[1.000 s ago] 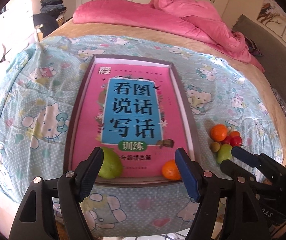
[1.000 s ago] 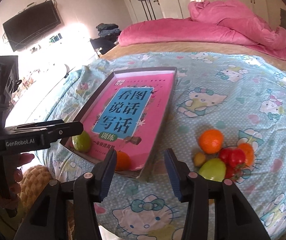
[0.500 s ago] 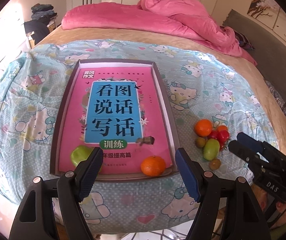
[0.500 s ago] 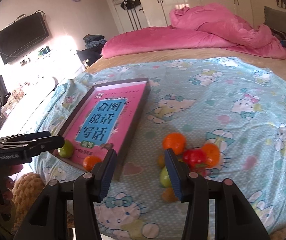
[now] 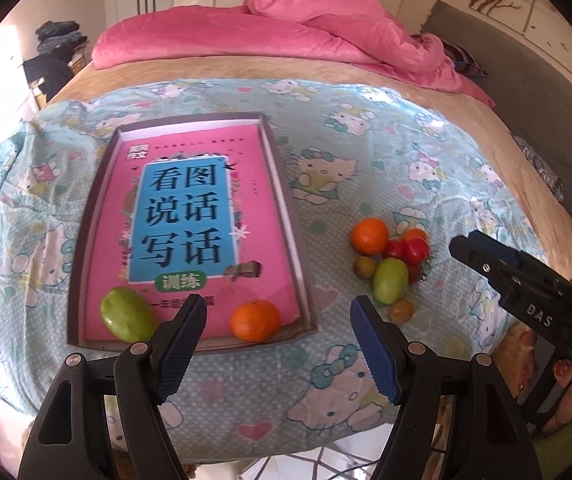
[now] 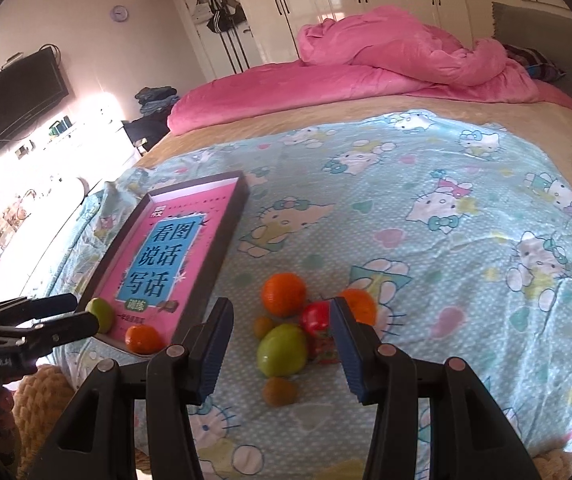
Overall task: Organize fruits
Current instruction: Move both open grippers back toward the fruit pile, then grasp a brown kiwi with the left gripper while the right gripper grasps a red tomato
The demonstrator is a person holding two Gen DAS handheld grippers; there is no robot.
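Note:
A dark-framed tray (image 5: 85, 240) lined with a pink book lies on the bedsheet. A green fruit (image 5: 125, 319) and an orange (image 5: 254, 320) sit at its near end. Right of the tray lies a pile: an orange (image 6: 283, 294), a second orange (image 6: 360, 306), red fruits (image 6: 316, 318), a green fruit (image 6: 281, 350) and small brown fruits (image 6: 279, 391). My left gripper (image 5: 278, 346) is open and empty above the tray's near right corner. My right gripper (image 6: 281, 342) is open and empty, its jaws on either side of the pile's green fruit.
A crumpled pink duvet (image 6: 386, 64) covers the far half of the bed. The bed's near edge (image 5: 245, 436) lies just below the grippers. A TV (image 6: 15, 100) hangs on the left wall and wardrobes (image 6: 346, 8) stand behind. Bare sheet (image 6: 466, 240) spreads right of the pile.
Both grippers have shifted right. The tray has slid left in both views. The fruit pile now lies between my right gripper's jaws. Both grippers stayed open.

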